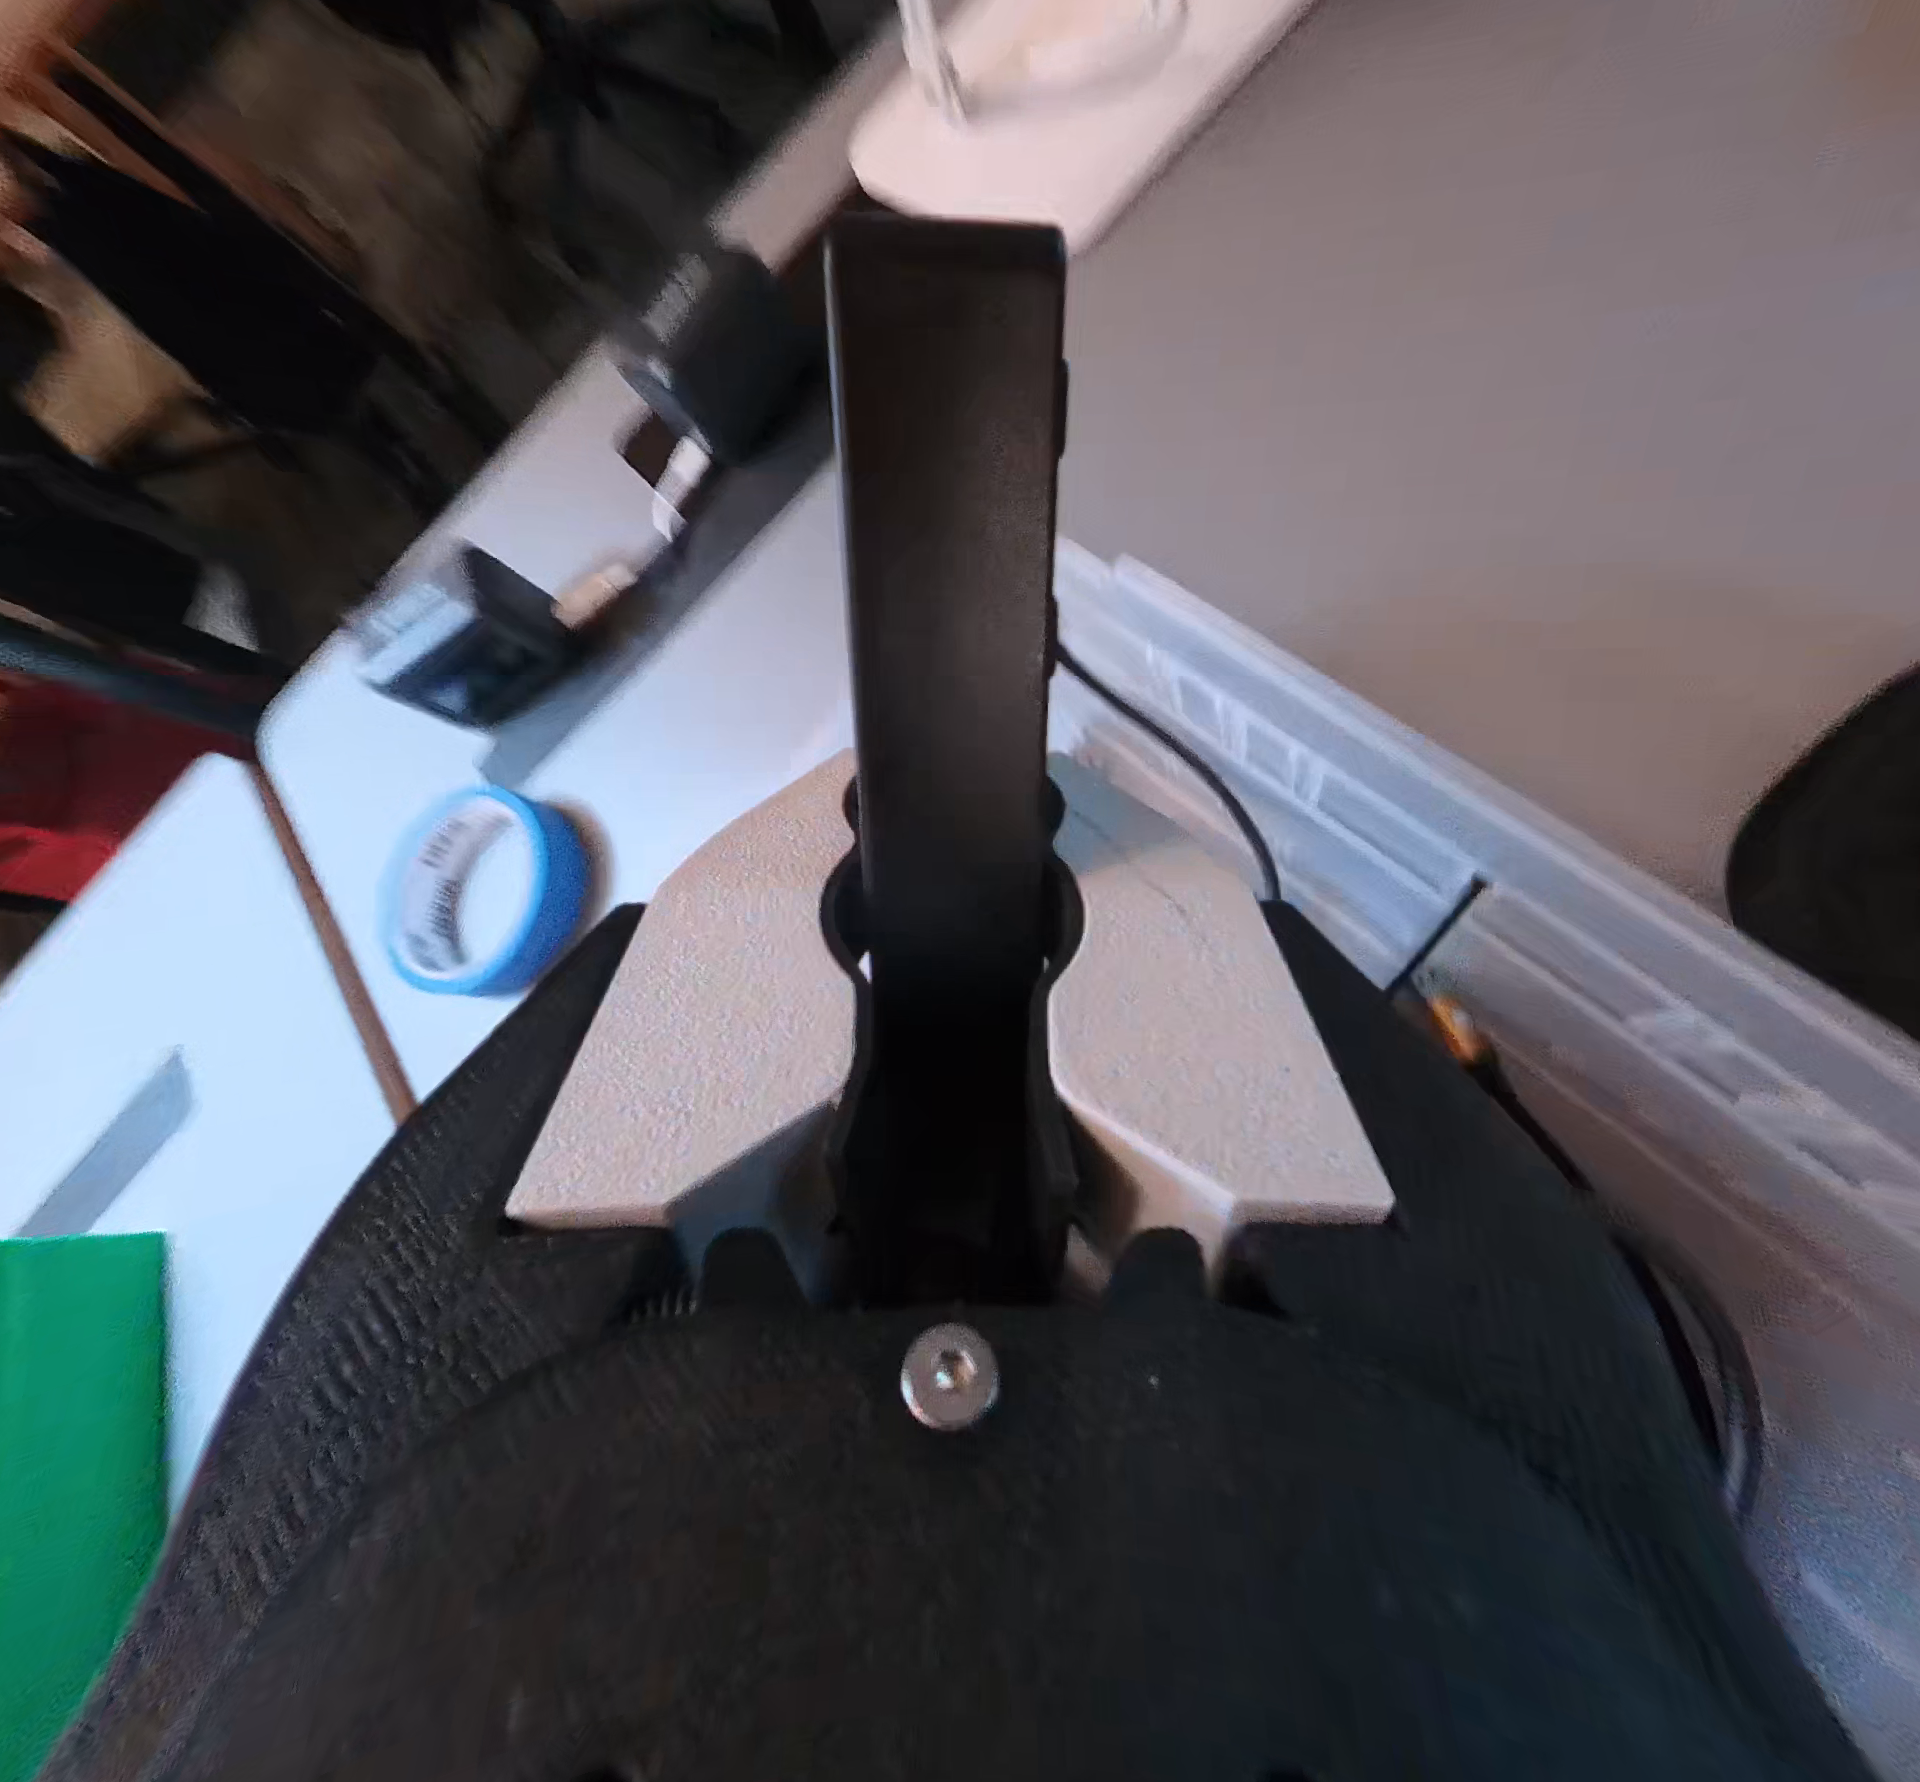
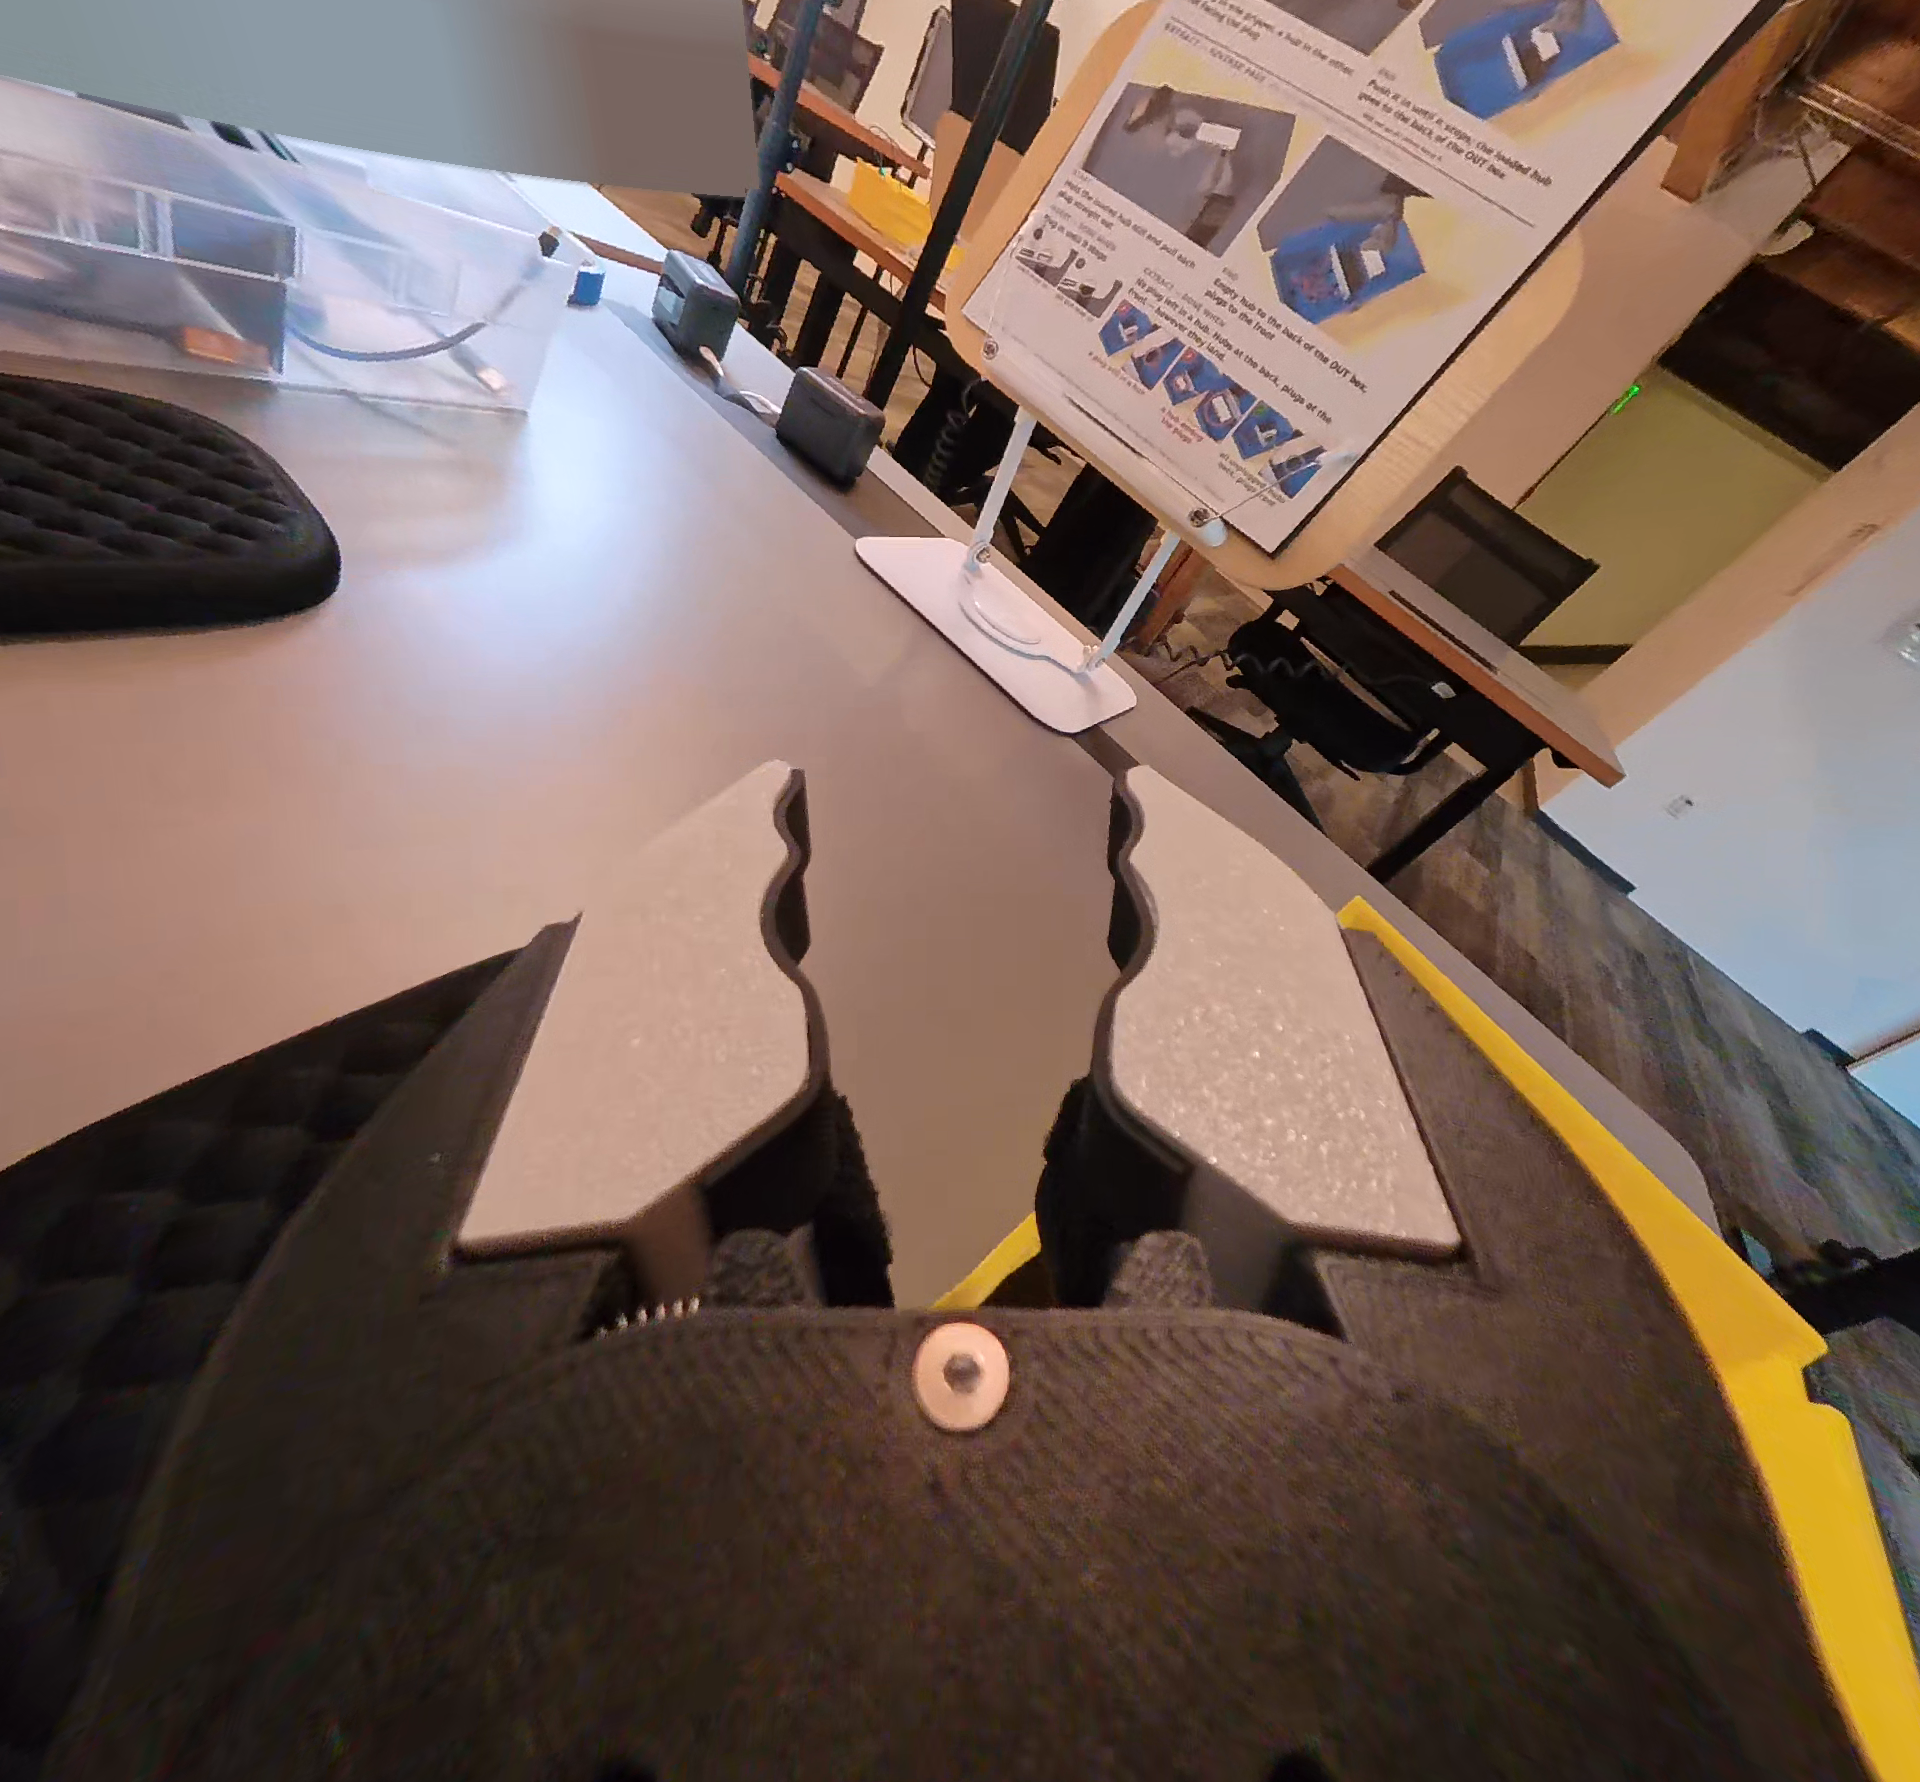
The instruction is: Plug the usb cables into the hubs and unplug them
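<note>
- My left gripper (image 1: 951,859): jaws pinched onto a long flat black bar, which I judge to be a hub (image 1: 948,527). It stands upright through the centre of the left wrist view, its square far end in the upper middle of the frame. Small bumps show on its right edge; I cannot confirm that they are ports.
- My right gripper (image 2: 956,901): jaws spread, nothing between them, only bare grey tabletop (image 2: 520,797) showing through the gap.
- A thin black cable (image 1: 1195,756) runs out from behind the hub at right of centre in the left wrist view, towards a clear plastic bin (image 1: 1455,859). Whether it is seated in the hub is hidden.
- In the right wrist view the clear bin (image 2: 312,278) sits at upper left with a dark cable and a plug end inside. A yellow box edge (image 2: 1621,1202) lies at lower right.
- Other items: blue tape roll (image 1: 483,901) at left of the left wrist view; instruction board on a white stand (image 2: 1299,205) at upper right of the right wrist view; black mesh pad (image 2: 135,496) at left.
- Step in hand, by my judgement: hub secured in one gripper, the other free and not yet holding a plug.
- Next move calls for: the right jaws to take a plug by its body, square it to a port, and press straight in while the left holds firm. The left view is motion-blurred, so alignment should be checked first.
</note>
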